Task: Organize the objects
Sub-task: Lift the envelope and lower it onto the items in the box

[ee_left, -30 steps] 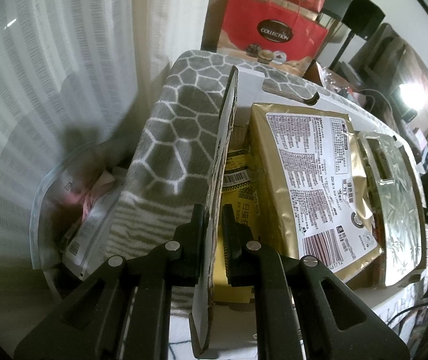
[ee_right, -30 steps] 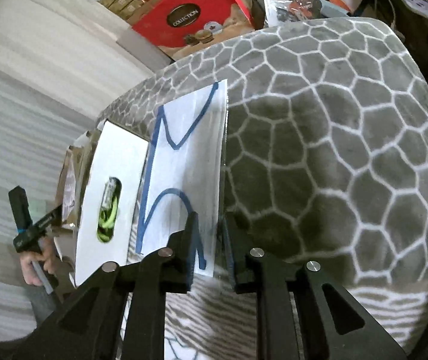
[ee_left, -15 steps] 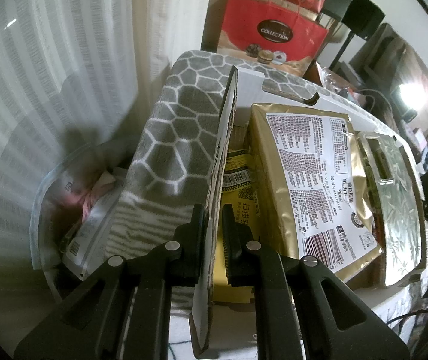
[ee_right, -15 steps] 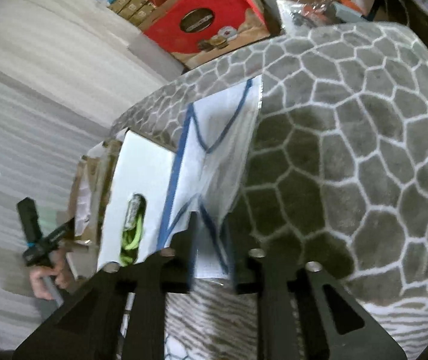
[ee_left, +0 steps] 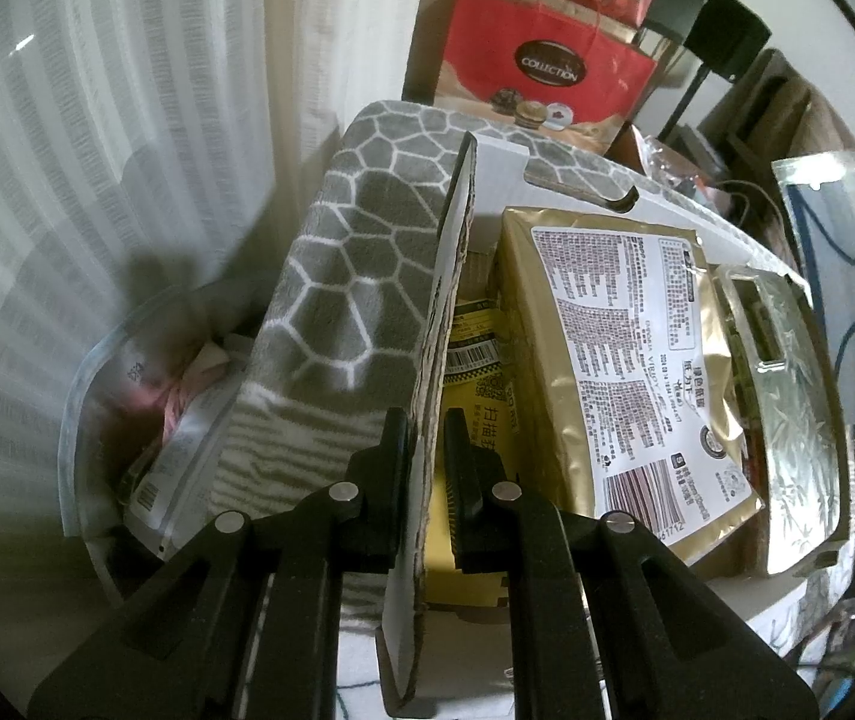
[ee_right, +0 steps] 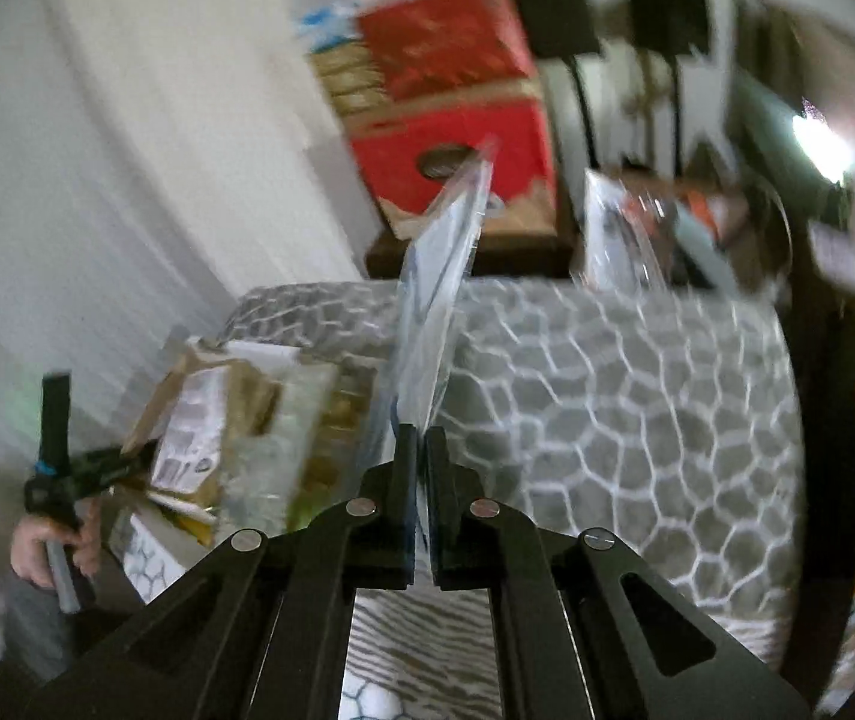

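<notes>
My left gripper (ee_left: 426, 420) is shut on the upright cardboard flap (ee_left: 448, 312) of an open white box (ee_left: 577, 177). The box holds a gold bag with a printed label (ee_left: 619, 348), a yellow pack (ee_left: 481, 396) and a shiny gold-silver pack (ee_left: 787, 420). My right gripper (ee_right: 418, 438) is shut on a thin clear plastic pouch with blue lines (ee_right: 442, 276), held edge-on and lifted above the blanket. The same pouch shows at the right edge of the left wrist view (ee_left: 829, 252). The box and its packs appear blurred in the right wrist view (ee_right: 247, 414).
A grey honeycomb blanket (ee_right: 607, 396) covers the surface under the box (ee_left: 355, 276). A clear bag of small items (ee_left: 145, 408) lies left of it by a white curtain (ee_left: 97, 120). Red gift boxes (ee_left: 541, 72) stand behind. Clutter and a lamp (ee_right: 817, 138) are at the right.
My right gripper has lifted the plastic pouch off the blanket and turned it edge-on, swinging toward the box; the view is motion-blurred. My left gripper still holds the flap, unmoved.
</notes>
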`<state>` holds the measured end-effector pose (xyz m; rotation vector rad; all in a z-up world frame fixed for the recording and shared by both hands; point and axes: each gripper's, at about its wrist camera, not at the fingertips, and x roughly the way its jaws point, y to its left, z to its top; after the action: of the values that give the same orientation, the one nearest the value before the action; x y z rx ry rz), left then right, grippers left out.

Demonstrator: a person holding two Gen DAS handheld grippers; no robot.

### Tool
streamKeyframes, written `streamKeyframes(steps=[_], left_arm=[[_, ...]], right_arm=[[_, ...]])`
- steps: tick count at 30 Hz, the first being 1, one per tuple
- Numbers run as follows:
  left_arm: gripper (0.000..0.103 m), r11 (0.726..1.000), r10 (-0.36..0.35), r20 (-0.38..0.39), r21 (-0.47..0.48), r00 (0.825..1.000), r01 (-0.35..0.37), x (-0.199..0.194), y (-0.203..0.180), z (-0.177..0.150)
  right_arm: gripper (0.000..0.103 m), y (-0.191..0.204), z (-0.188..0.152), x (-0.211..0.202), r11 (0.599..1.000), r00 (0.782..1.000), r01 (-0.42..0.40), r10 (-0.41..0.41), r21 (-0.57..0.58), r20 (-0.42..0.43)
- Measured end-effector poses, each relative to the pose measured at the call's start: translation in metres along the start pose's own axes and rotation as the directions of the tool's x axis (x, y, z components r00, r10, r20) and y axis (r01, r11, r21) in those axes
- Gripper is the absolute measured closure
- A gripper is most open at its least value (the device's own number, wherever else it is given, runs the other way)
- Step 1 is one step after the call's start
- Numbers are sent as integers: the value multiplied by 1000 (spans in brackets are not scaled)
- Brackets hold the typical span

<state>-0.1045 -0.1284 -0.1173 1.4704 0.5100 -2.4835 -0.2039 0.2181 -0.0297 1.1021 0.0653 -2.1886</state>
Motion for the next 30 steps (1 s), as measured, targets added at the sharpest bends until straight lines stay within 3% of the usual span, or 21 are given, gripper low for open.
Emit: streamKeyframes(steps=[6,15,19,21,24,27,30], left_arm=[[92,1000,-9,-1,-8,1000,9,1,3,1],[92,1000,-13,-1,-10,1000,13,1,5,0],[93,1000,-16,-2,-10,1000,16,0,5,-1],[93,1000,-17,-2,-11,1000,17,0,5,-1],[92,1000,-16,-1,-11,1000,16,0,5,-1],[92,1000,-18,-1,-14,1000,18,0,5,-2],[92,1000,-20,0,-15,1000,20,0,5,-3]], right_arm=[[101,85,6,10,958,993,104,-113,-268,-21],[98,156,-28,59,883,983,-6,-80,-470,-163],[93,165,-37,68,889,973,-112,8,-444,-230],[69,158,-35,67,905,962,-176,76,-386,-261],[70,141,-23,53,929,954,-244,178,-279,-240],[69,114,-4,45,969,981,-125,88,-214,-174],[67,78,9,49,992,988,-5,-14,-125,-154]])
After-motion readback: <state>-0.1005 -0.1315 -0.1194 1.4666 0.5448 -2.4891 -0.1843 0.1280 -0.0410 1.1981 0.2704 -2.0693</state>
